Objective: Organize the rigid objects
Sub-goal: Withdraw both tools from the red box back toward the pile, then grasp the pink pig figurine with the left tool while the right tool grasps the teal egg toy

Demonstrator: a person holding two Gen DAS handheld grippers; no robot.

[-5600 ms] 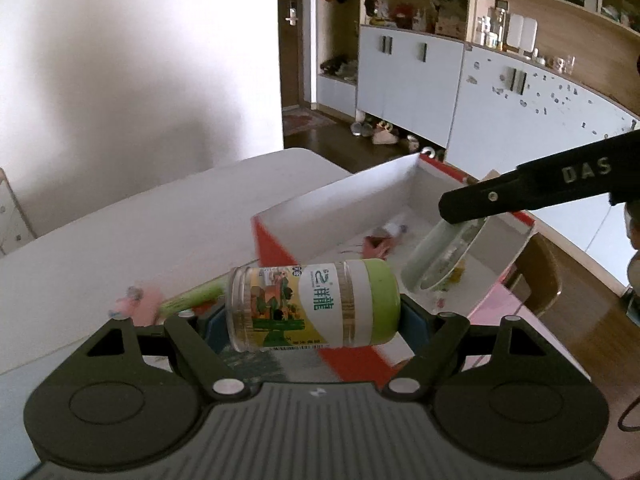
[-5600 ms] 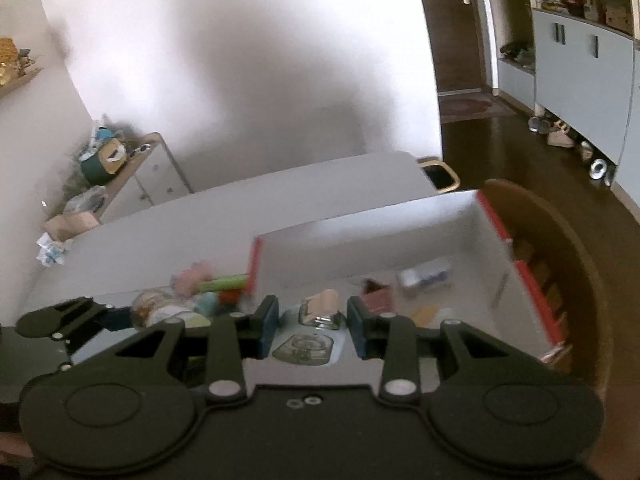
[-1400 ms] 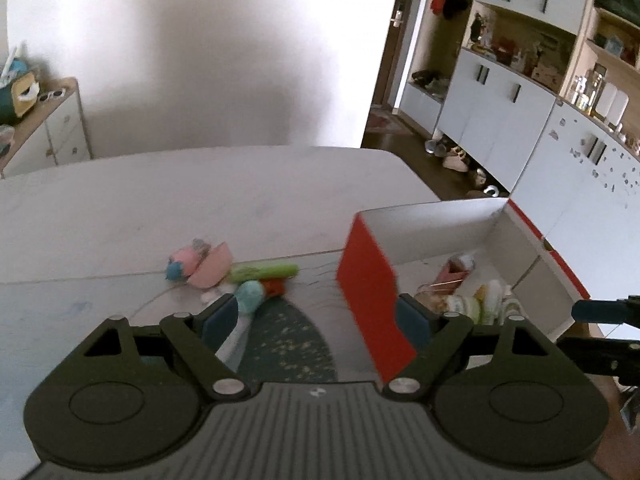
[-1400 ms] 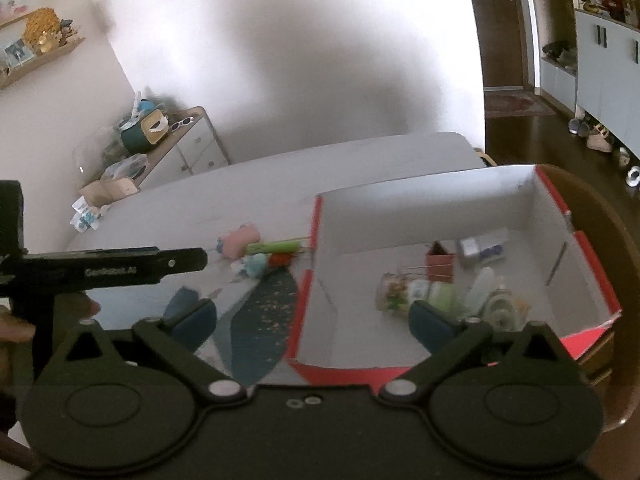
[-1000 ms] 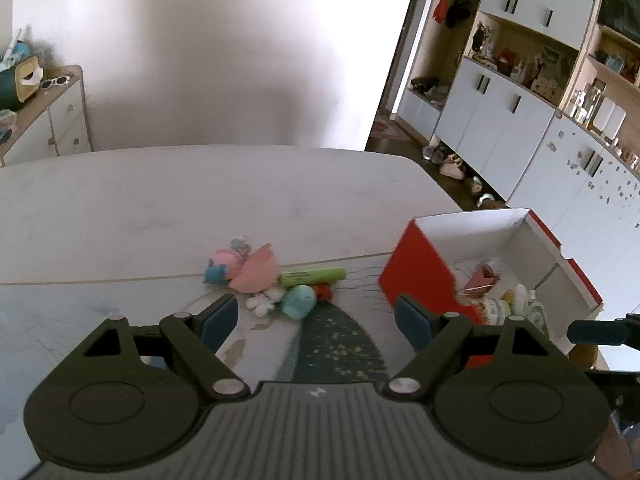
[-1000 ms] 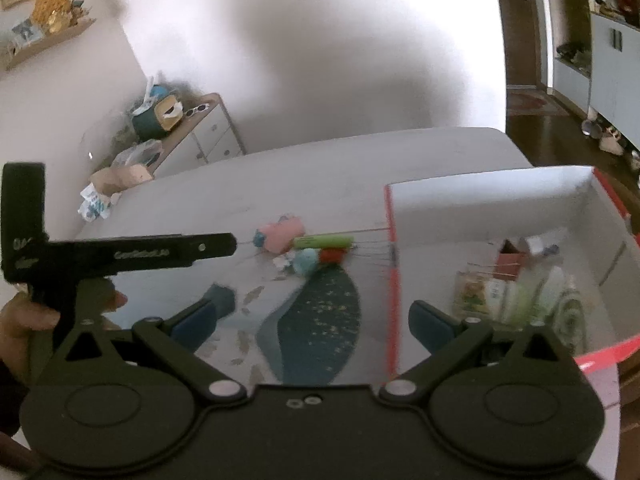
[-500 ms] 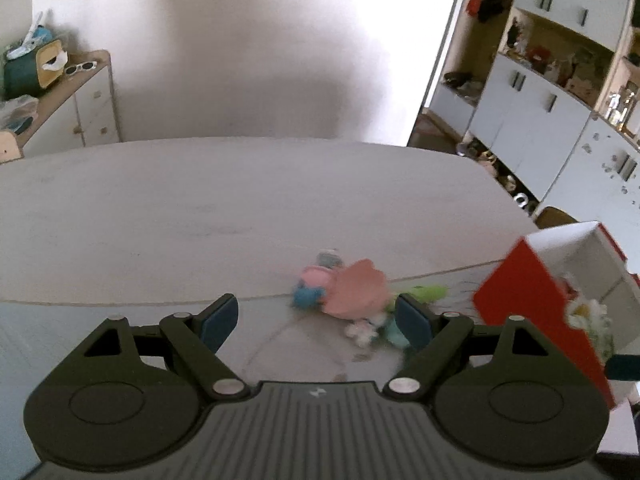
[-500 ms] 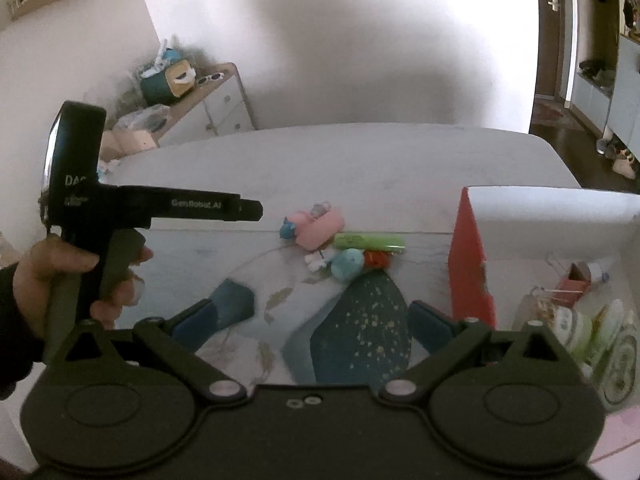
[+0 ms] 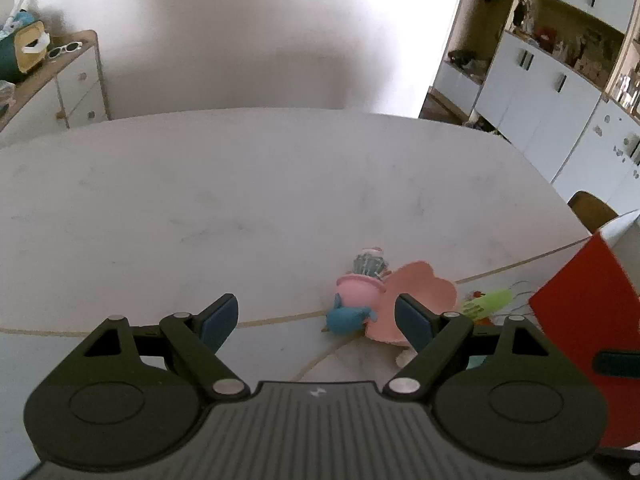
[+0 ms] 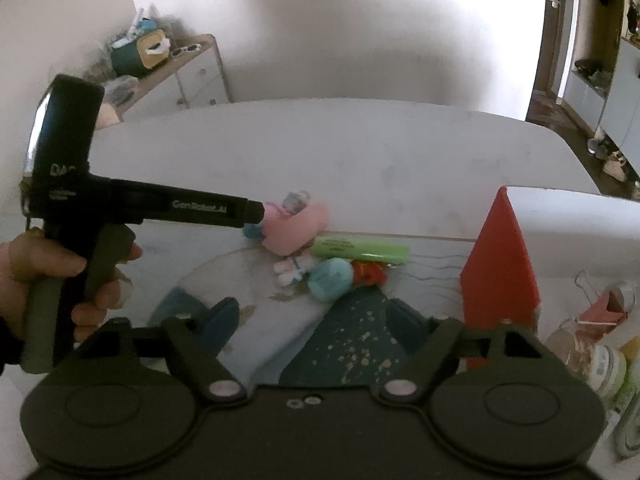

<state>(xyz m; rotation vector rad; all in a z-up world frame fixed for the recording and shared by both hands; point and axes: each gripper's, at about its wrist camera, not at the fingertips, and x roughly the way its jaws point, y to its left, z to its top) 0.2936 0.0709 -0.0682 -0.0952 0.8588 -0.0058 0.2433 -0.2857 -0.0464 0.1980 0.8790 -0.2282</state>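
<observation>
A small pile of toys lies on the white table: a pink toy (image 9: 356,290) with a blue part, a pink shell-shaped piece (image 9: 420,292), a green tube (image 10: 360,250), a teal round toy (image 10: 330,278) and a small red piece (image 10: 368,272). My left gripper (image 9: 316,318) is open and empty, and the pink toy is just beyond its right finger. In the right wrist view its tip reaches the pink toy's left side. My right gripper (image 10: 312,318) hovers nearer than the pile, its jaws closing with nothing between them.
A red-sided cardboard box (image 10: 500,264) stands to the right of the pile, with a jar (image 10: 588,356) and other items inside. A hand (image 10: 48,276) holds the left gripper's handle. A dresser (image 9: 76,80) stands by the far wall.
Both views have swung left from the box toward the toy pile and come lower. The left gripper has drawn close to the pink toy. The right gripper's jaws have narrowed.
</observation>
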